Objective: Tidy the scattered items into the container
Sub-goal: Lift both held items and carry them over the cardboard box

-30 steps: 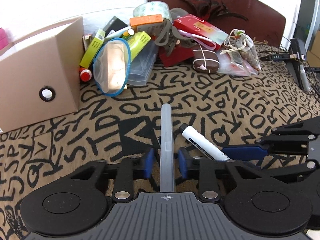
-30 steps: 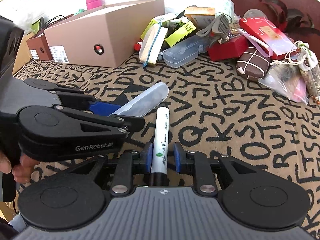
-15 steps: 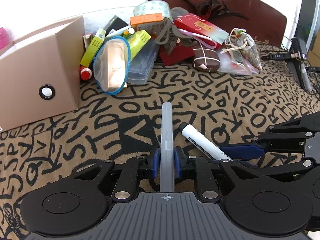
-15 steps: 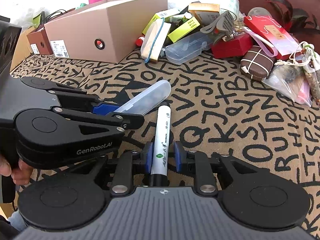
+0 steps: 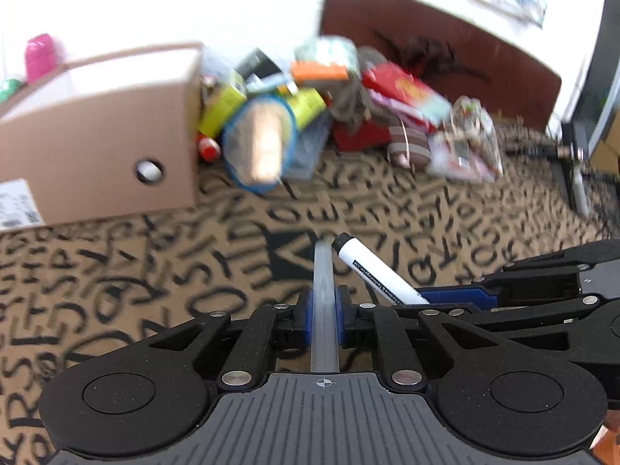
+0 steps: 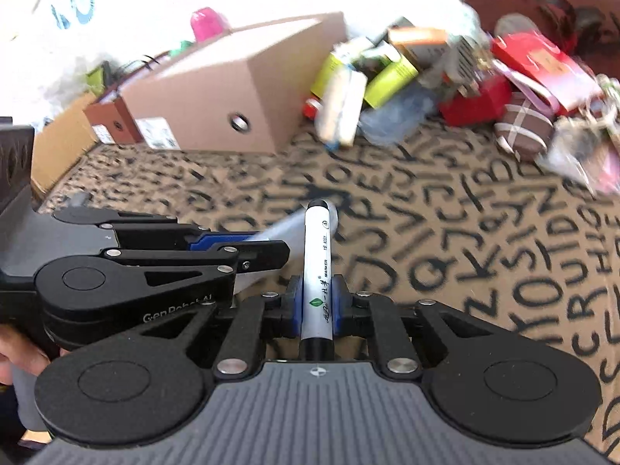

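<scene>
My left gripper (image 5: 324,312) is shut on a clear plastic case (image 5: 323,271) held edge-on and lifted off the letter-patterned cloth. My right gripper (image 6: 316,306) is shut on a white marker (image 6: 317,267) with black ends, also lifted. The marker (image 5: 378,269) shows in the left wrist view just right of the case. The case (image 6: 283,224) shows in the right wrist view, its tip close to the marker's tip. The left gripper (image 6: 217,240) sits to the left in the right wrist view.
A tan cardboard box (image 5: 104,143) (image 6: 240,97) stands at the back left. A pile of packets, boxes and a clear container (image 5: 310,116) lies against the back. A brown headboard (image 5: 445,46) is behind it. The patterned cloth (image 6: 484,232) covers the surface.
Both grippers have lifted with their objects and tilted upward; the view is blurred by motion. The left gripper closed on the clear case between one second and half a second ago.
</scene>
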The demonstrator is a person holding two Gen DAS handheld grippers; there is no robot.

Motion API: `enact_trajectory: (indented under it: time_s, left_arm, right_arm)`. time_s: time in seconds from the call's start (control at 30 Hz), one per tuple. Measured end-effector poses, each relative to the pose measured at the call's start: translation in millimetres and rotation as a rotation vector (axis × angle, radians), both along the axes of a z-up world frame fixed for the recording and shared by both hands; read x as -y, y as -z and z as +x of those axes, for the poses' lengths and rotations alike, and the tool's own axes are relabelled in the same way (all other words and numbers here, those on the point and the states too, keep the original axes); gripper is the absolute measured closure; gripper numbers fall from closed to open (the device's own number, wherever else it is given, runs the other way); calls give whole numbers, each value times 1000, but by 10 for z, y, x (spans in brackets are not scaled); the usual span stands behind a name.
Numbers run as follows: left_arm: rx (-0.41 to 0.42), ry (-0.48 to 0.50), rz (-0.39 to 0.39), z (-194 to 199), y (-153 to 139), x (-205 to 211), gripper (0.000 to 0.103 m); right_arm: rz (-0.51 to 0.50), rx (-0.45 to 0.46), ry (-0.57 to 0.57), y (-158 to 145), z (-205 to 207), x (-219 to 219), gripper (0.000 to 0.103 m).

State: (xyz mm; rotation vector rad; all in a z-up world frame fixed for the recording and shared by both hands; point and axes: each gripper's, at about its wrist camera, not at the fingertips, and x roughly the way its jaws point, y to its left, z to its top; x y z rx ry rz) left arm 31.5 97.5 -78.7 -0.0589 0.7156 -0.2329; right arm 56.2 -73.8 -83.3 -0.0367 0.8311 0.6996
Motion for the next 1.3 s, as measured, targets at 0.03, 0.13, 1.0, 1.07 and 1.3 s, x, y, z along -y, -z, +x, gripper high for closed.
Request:
enact_trajectory:
  time_s: [0.03,0.13,1.0,1.07,1.3]
  left_arm:
    - [20,-13,-10,-15,-80,-54,97]
    - [75,-32,-59,-17,-342,-241,103]
    - [-106,201,145,-286,314,-327,46]
    - [-88,222,184,-313,331,-292,50]
    - [-73,192,174,-307,333,-276,79]
  right_arm:
    - [8,8,-11,-75,3,-40,86]
    - [53,33,-43,-333,53,-162,86]
    - [6,-24,-16,-117,190,-287,86]
    - [12,-23,-15,-110,186,-263,86]
    - [18,-34,-23,-58,160,-271,86]
